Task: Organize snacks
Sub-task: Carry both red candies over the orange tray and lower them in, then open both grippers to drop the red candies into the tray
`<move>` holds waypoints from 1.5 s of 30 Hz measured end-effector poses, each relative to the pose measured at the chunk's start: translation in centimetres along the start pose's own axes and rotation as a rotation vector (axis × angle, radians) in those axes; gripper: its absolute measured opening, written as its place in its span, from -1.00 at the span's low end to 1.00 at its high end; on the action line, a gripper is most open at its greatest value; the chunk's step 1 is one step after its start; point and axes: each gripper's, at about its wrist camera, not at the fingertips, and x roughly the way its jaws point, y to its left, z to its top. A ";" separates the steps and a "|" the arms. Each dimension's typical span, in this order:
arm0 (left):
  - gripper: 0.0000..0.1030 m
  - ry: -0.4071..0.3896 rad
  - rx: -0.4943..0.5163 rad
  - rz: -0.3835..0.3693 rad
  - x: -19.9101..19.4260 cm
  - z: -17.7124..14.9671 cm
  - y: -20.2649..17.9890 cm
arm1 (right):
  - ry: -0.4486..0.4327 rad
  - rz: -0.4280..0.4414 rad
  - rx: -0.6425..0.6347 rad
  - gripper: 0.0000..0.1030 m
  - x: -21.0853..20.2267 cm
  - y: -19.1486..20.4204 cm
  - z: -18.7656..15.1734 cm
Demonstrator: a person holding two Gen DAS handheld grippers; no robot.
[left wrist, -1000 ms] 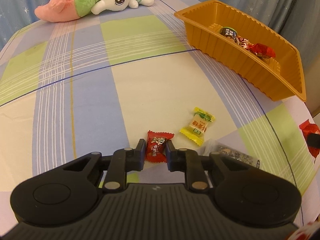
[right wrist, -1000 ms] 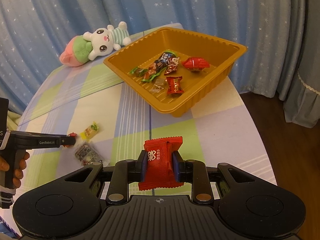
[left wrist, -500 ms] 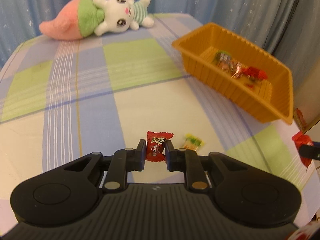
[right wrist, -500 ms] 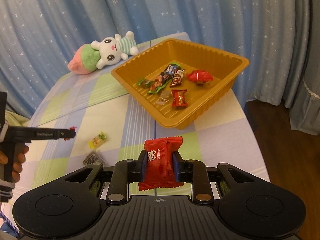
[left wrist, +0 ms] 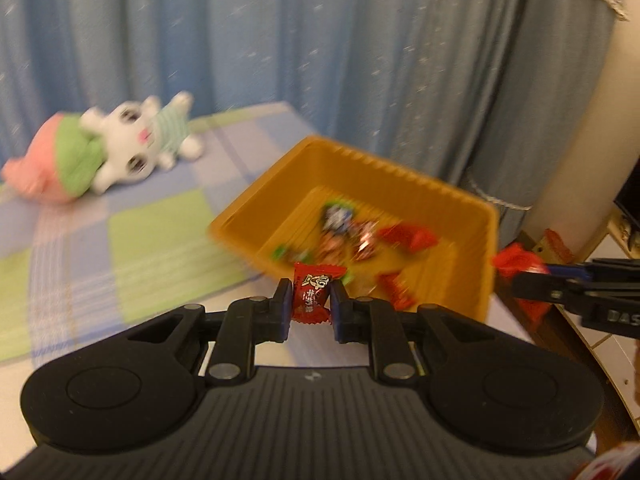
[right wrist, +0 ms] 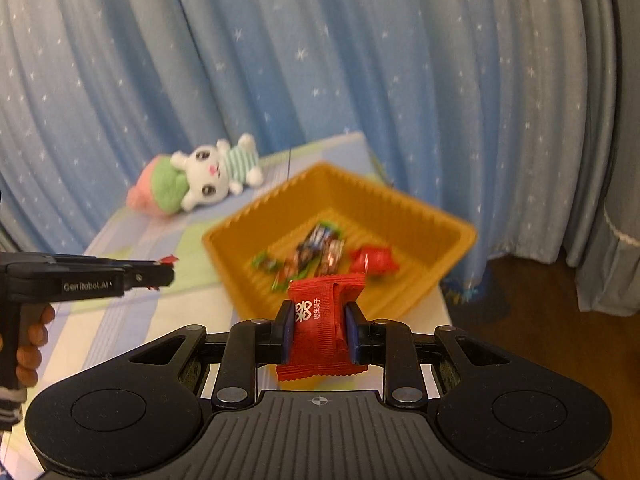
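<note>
Plainly, left to right across the two wrist views:

Plush toy: a white rabbit in a pink and green wrap (left wrist: 108,156) lies at the left of the left wrist view, on the checked cloth (left wrist: 132,236), in front of the blue starred curtain (left wrist: 280,40); blurred.

Orange tray: the ribbed tray (left wrist: 476,264) sits right of centre in the left wrist view, on the cloth — several wrapped sweets lie on its floor, among them a red one (left wrist: 408,236); the others are too smeared to name.

Left gripper: the left gripper (left wrist: 310,306) fills the bottom of its own view; its fingers stand narrow, clamped on a small red candy (left wrist: 314,294) that shows in front of the tray's near wall.

Left gripper, side view: at the left edge of the right wrist view it reaches in level, a hand (right wrist: 30,340) round its grip, a scrap of red at its tip.

Right gripper: the right gripper (right wrist: 318,332) sits at the bottom centre of its own view — fingers pressed on a larger red packet (right wrist: 322,324), white print on its face, its top edge before the tray's near rim.

Right gripper, side view: it enters the left wrist view from the right edge, past the tray's right corner, with the packet at its tip.
</note>
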 end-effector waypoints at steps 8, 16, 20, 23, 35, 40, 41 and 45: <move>-0.66 -0.025 0.051 -0.051 2.3 3.5 -3.6 | -0.026 -0.008 0.017 -0.48 2.1 -1.8 2.9; -0.66 -0.008 0.069 -0.063 4.9 5.2 -4.8 | -0.016 -0.017 0.044 -0.48 3.8 -3.4 4.1; -0.66 0.001 0.072 -0.066 5.8 5.6 -5.1 | -0.006 -0.024 0.054 -0.48 4.5 -4.0 4.2; -0.66 0.012 0.076 -0.067 6.6 5.8 -5.2 | 0.003 -0.032 0.063 -0.48 5.0 -4.5 4.4; -0.66 0.055 0.097 -0.066 9.0 5.7 -5.6 | 0.021 -0.040 0.088 -0.48 6.3 -5.2 4.7; -0.65 0.083 0.094 -0.068 9.8 5.3 -5.4 | 0.037 -0.030 0.086 -0.48 6.9 -5.1 4.5; -0.64 0.088 0.092 -0.067 10.0 5.3 -5.3 | 0.039 -0.028 0.086 -0.48 7.0 -5.0 4.4; -0.63 0.102 0.087 -0.062 10.1 5.0 -5.0 | 0.043 -0.021 0.088 -0.48 7.3 -4.8 4.4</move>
